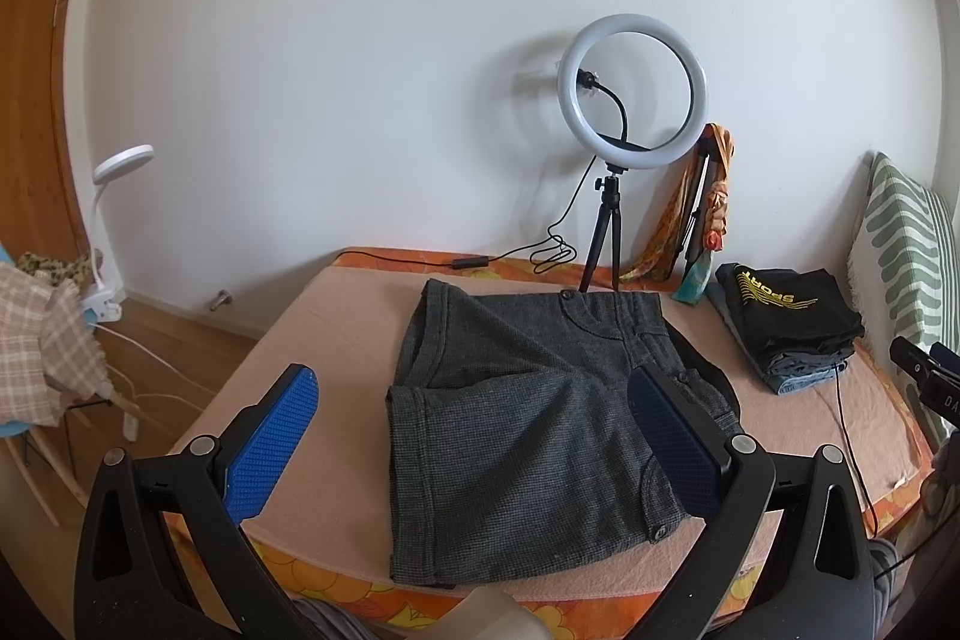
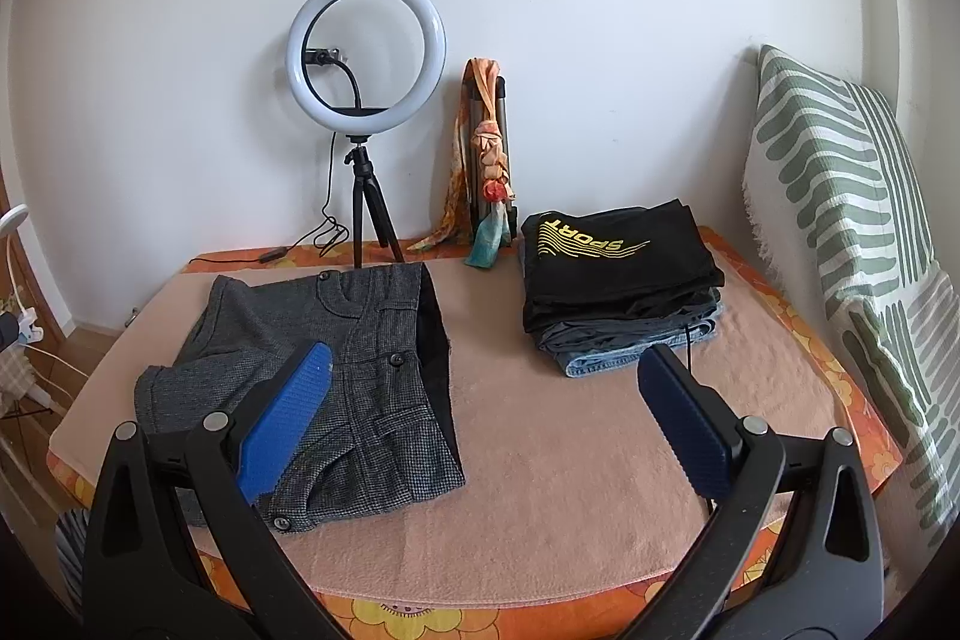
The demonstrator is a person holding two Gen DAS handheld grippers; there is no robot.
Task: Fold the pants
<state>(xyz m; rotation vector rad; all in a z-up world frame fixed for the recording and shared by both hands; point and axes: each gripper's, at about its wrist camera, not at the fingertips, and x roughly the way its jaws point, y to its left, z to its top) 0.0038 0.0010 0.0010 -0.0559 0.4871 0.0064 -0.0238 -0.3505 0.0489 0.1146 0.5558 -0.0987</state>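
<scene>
The near edge of the grey shorts [image 1: 528, 424] is partly hidden behind the spread fingers of the left gripper [image 1: 474, 436], which is held wide and empty above them. The shorts are laid folded on the pink blanket [image 2: 570, 460], left of a clothes stack [image 2: 624, 280]. The right gripper [image 2: 486, 424] is likewise held apart, empty.

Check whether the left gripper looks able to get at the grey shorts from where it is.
Probably yes: the left gripper hangs open right over the grey shorts, which lie flat on the pink blanket with nothing between them.
</scene>
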